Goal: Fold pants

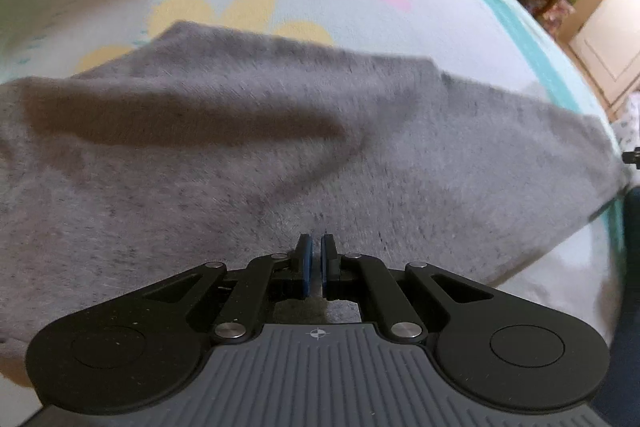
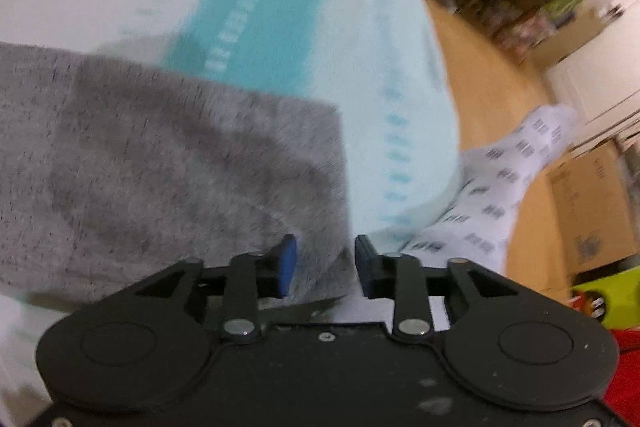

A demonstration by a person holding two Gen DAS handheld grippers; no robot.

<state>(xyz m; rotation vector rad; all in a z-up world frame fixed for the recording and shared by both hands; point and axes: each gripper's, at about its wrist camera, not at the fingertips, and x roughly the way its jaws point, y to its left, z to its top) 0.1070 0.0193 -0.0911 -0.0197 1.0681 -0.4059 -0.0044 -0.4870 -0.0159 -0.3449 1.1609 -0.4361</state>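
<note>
The left tool is matte black, with two flat linkage arms on each side joined by round silver pivot pins. Its two short fingers carry blue pads. Two large round black housings flank a grey ribbed plate that bears a small white crosshair mark. The right tool has the same black linkages, silver pins and blue-faced pads; its body behind is plain black, dusty and speckled, with small screws near the front edge. A white sock printed with small dark block patterns covers the person's foot.
</note>
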